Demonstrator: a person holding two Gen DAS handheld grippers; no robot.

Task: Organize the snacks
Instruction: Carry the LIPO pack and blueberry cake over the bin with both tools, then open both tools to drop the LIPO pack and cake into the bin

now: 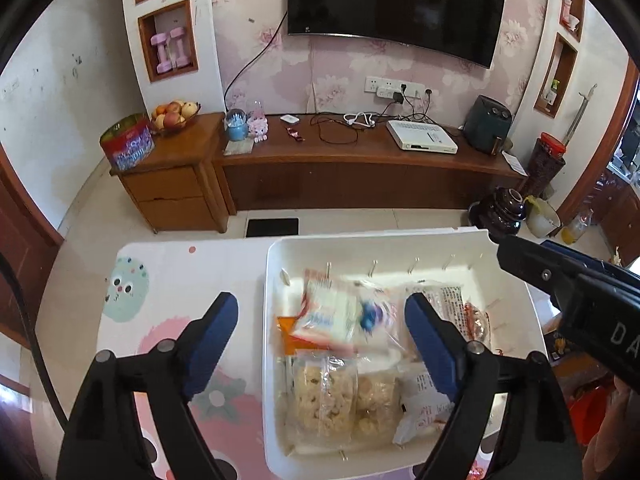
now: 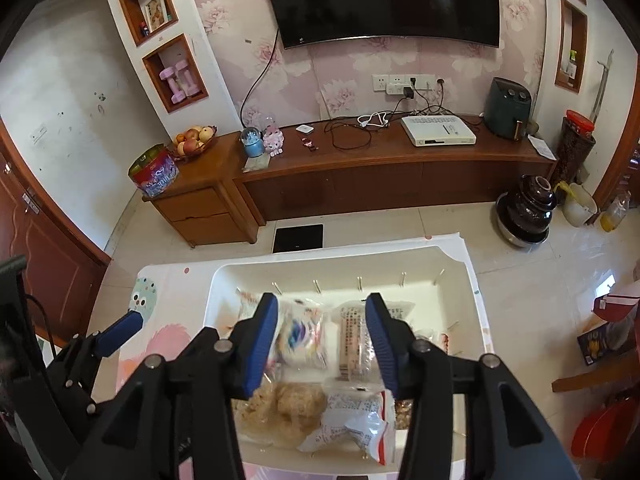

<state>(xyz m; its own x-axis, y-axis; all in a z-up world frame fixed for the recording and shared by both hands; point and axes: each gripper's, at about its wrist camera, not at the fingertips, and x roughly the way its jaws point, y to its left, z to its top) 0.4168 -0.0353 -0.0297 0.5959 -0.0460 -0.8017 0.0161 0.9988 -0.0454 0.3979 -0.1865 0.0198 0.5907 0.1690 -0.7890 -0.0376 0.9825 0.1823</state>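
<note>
A white plastic bin [image 1: 276, 264] [image 2: 224, 276] sits on a patterned table cover and holds several wrapped snacks. Two clear packs of puffed rice cakes [image 1: 324, 396] [image 2: 280, 404] lie at its near side. A white and blue pouch [image 1: 340, 316] [image 2: 300, 332] lies in the middle, blurred. A printed white pack [image 2: 352, 424] lies near the front right. My left gripper [image 1: 320, 332] is open and empty, hovering over the bin's left part. My right gripper [image 2: 322, 340] is open and empty above the bin's middle; its body shows in the left wrist view [image 1: 568, 292].
The table cover [image 1: 160, 300] carries cartoon prints. Beyond the table stands a wooden TV cabinet [image 1: 360, 160] with a fruit bowl [image 1: 174, 116], a tin [image 1: 128, 144] and a set-top box [image 1: 422, 136]. A dark jar [image 2: 528, 208] and a red stool [image 2: 608, 420] stand at the right.
</note>
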